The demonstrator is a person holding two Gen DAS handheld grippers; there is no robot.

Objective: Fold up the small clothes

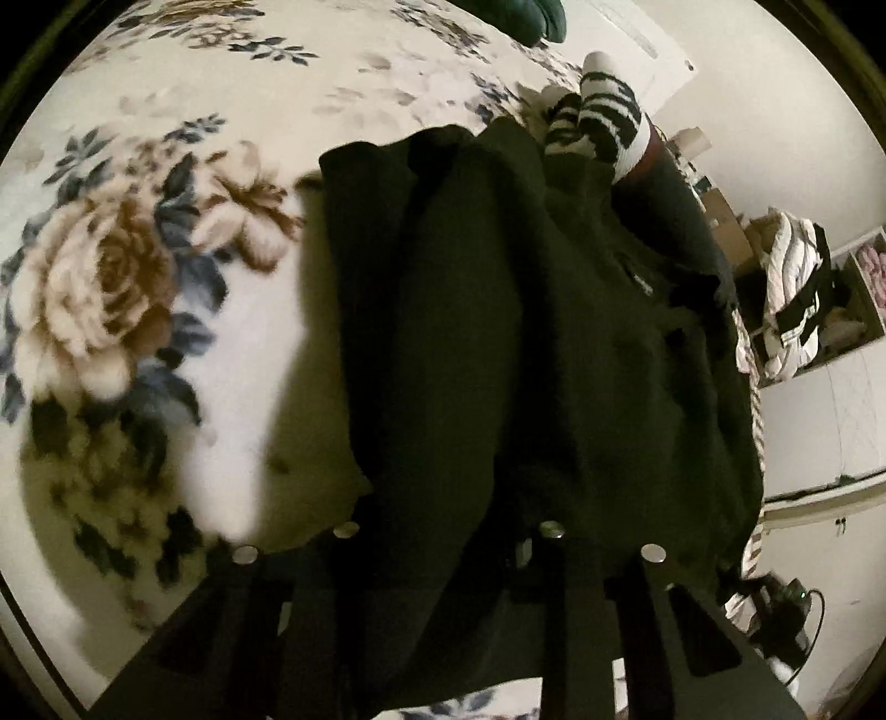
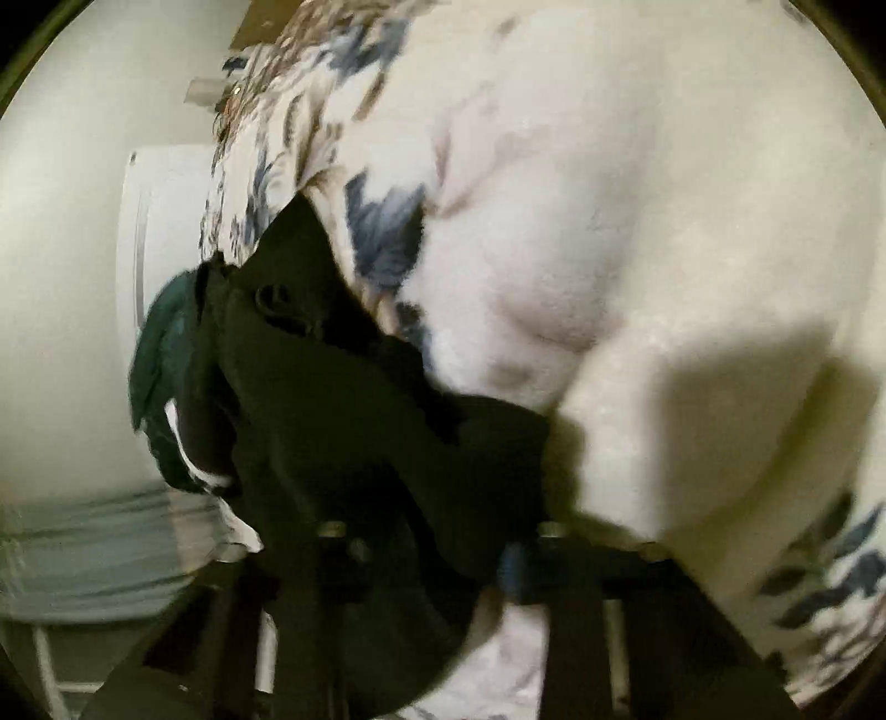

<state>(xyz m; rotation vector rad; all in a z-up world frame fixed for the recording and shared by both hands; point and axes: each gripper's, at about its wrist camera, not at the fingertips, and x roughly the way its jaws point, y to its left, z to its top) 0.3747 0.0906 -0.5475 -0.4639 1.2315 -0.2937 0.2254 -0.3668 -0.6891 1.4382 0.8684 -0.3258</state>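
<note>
A black garment hangs bunched and creased over the floral blanket. My left gripper is shut on its near edge, and the cloth fills the space between the fingers. In the right wrist view the same black garment drapes down to the left, and my right gripper is shut on another part of its edge. Both grippers hold it lifted off the blanket.
Black-and-white striped socks and a dark green cloth lie at the blanket's far side. A dark teal garment lies behind the black one. Shelves with clothes and white walls stand beyond the bed edge.
</note>
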